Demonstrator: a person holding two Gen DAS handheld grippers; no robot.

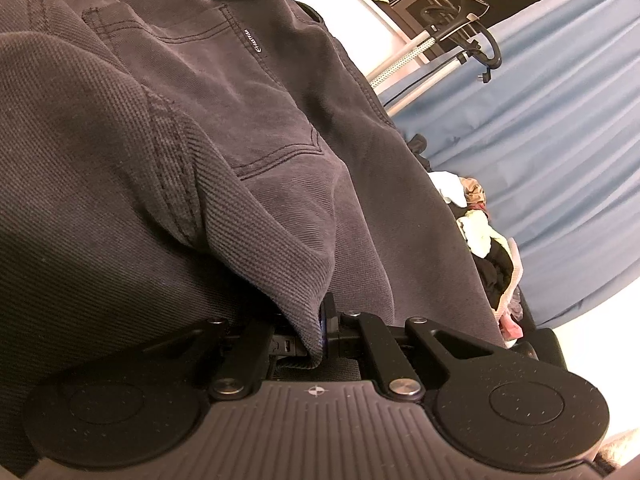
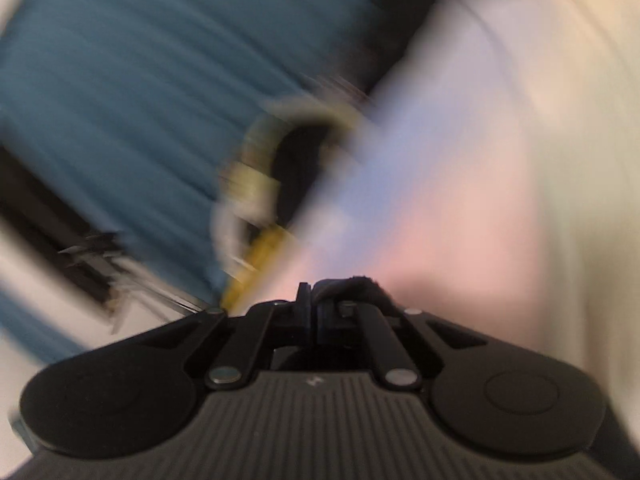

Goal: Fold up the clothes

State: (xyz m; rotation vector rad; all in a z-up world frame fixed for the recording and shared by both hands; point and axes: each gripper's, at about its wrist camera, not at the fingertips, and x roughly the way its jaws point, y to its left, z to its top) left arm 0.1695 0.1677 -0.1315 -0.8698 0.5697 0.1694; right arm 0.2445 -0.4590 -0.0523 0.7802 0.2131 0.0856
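Note:
Dark grey trousers with a stitched back pocket and a small white label fill most of the left wrist view. They drape over my left gripper, which is shut on a fold of their fabric. The right wrist view is heavily blurred. In it my right gripper has its jaws together, and a small dark scrap of cloth sits pinched at the tips. The blur hides which garment that scrap belongs to.
A blue curtain hangs at the right, and is also seen as the blue curtain at upper left. A pile of mixed clothes lies beyond the trousers. A metal stand with hooks stands at the back. A pale surface fills the right.

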